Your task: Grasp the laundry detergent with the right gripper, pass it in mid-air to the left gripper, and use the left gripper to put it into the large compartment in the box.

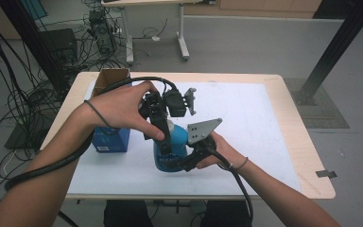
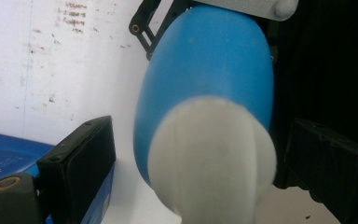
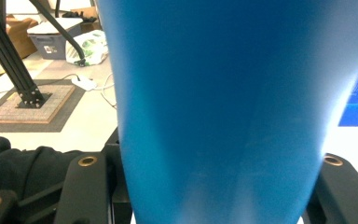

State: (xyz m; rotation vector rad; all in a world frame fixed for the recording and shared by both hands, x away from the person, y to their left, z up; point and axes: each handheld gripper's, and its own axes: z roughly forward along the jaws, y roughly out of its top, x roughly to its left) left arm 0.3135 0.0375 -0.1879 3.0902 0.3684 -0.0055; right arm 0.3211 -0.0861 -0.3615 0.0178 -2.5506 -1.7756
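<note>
Currently the blue bottle [image 1: 172,151] stands upright on the white sheet [image 1: 246,118] that covers the bench, nearer the front edge than the back and about midway between the side edges. The right gripper [image 1: 182,158] pinches the bottle's lower body from the right; in the right gripper view both jaws sit tight against its blue wall [image 3: 219,107]. The left gripper [image 1: 163,137] comes down over the neck, and in the left gripper view its jaws stand spread on either side of the white cap [image 2: 212,156], not pressing on it.

Judgement: the bottle appears to be smooth moulded plastic, fairly stiff, light unless filled, and likely slippery. The tapering body favours a grip low down, as the right gripper has it. The cap is the sensible hold for the left.

Clearance: a blue box [image 1: 111,139] lies just beside the bottle on its left, with a brown carton [image 1: 111,75] behind it at the back left corner. The right half of the sheet offers open room, well away from the edges.
</note>
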